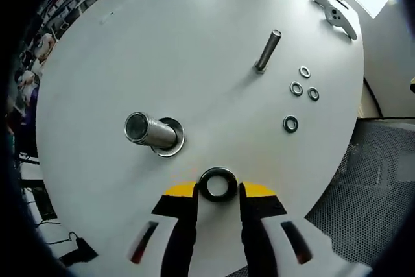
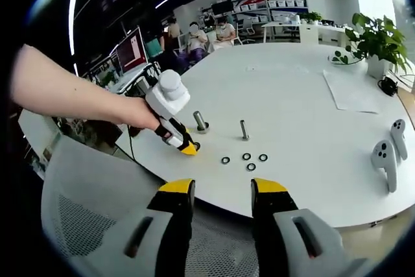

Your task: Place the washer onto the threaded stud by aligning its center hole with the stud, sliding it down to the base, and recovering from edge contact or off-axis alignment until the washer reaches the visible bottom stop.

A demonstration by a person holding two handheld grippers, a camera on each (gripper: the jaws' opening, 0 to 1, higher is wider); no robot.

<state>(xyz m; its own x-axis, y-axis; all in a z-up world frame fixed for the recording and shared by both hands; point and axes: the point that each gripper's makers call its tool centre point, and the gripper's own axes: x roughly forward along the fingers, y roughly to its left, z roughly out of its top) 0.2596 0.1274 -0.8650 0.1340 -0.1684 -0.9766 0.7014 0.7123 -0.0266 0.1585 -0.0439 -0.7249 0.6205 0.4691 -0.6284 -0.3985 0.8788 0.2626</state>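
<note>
In the left gripper view my left gripper (image 1: 218, 186) is shut on a dark metal washer (image 1: 218, 183), held just above the white table. A thick threaded stud (image 1: 150, 130) stands on a round base flange (image 1: 172, 143) a little ahead and to the left of the washer. A thinner stud (image 1: 267, 50) stands farther off. In the right gripper view my right gripper (image 2: 222, 194) is open and holds nothing, over the table's near edge. There the left gripper (image 2: 189, 148), in a person's hand, sits by the thick stud (image 2: 200, 121), with the thin stud (image 2: 244, 130) to its right.
Several loose washers (image 1: 297, 89) lie to the right of the thin stud, and again as washers (image 2: 246, 157) in the right gripper view. Two white controllers (image 2: 388, 154) rest at the table's right. A paper sheet (image 2: 350, 89), a potted plant (image 2: 376, 43) and a mesh chair (image 2: 84, 205) surround the table (image 2: 292, 108).
</note>
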